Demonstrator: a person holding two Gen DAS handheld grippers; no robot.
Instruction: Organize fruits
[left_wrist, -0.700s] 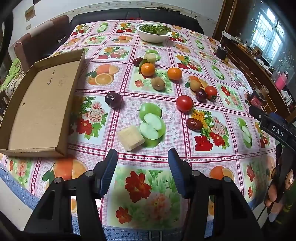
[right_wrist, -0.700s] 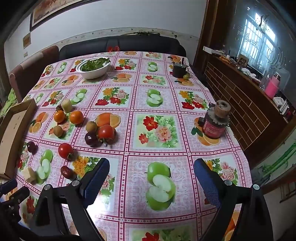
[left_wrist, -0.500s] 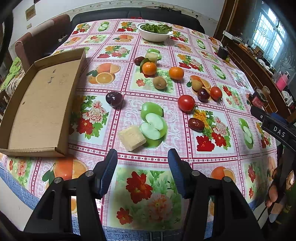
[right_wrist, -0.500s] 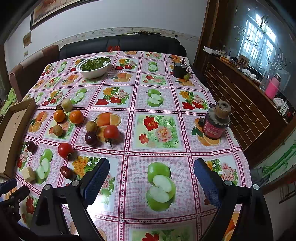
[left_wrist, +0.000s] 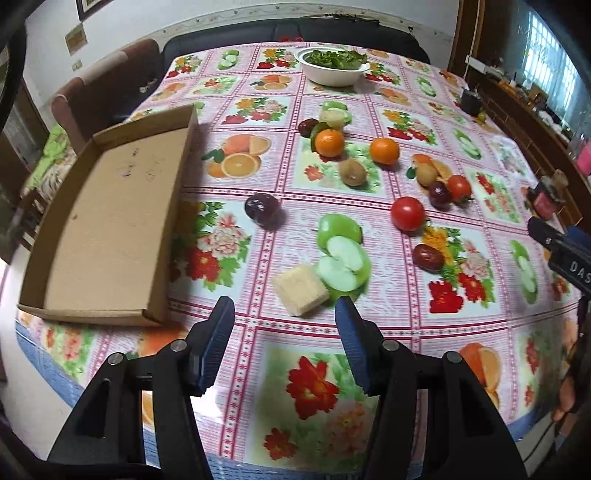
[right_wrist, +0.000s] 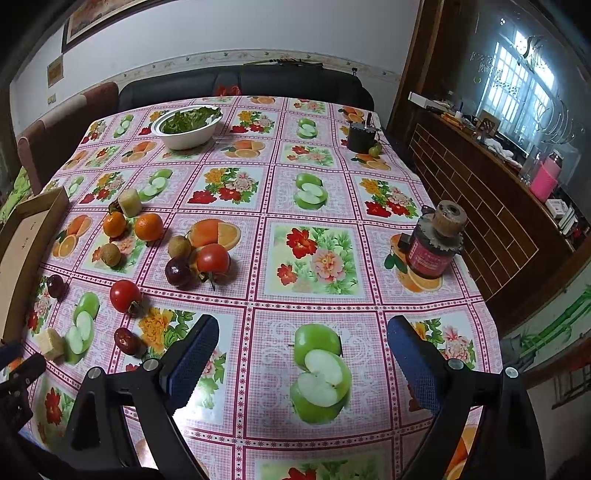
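Since the earlier frames the left gripper (left_wrist: 282, 314) has shifted: the pale yellow block (left_wrist: 301, 290) and the cardboard tray (left_wrist: 107, 225) now sit closer in the left wrist view, and the block lies just beyond the fingertips. Its jaws stand apart with nothing between them. The right gripper (right_wrist: 301, 338) looks unmoved over the near right part of the table; its jaws are spread wide and empty above a printed green apple on the tablecloth (right_wrist: 321, 266).

Fruits lie loose on the cloth, none in the tray. In the left wrist view a dark plum (left_wrist: 261, 208) rests just right of the tray's wall. Farther right sit a red tomato (left_wrist: 407, 213) and, nearer, a red date (left_wrist: 428, 256). Beyond them a second plum (left_wrist: 439, 192) touches a smaller tomato (left_wrist: 459, 186), with a kiwi (left_wrist: 425, 173) just behind. Two oranges (left_wrist: 329, 143) (left_wrist: 384, 150) and another kiwi (left_wrist: 352, 171) lie farther back. A white bowl of greens (left_wrist: 333, 70) stands at the far end.

In the right wrist view a red-labelled jar (right_wrist: 434, 243) stands near the right edge of the table.
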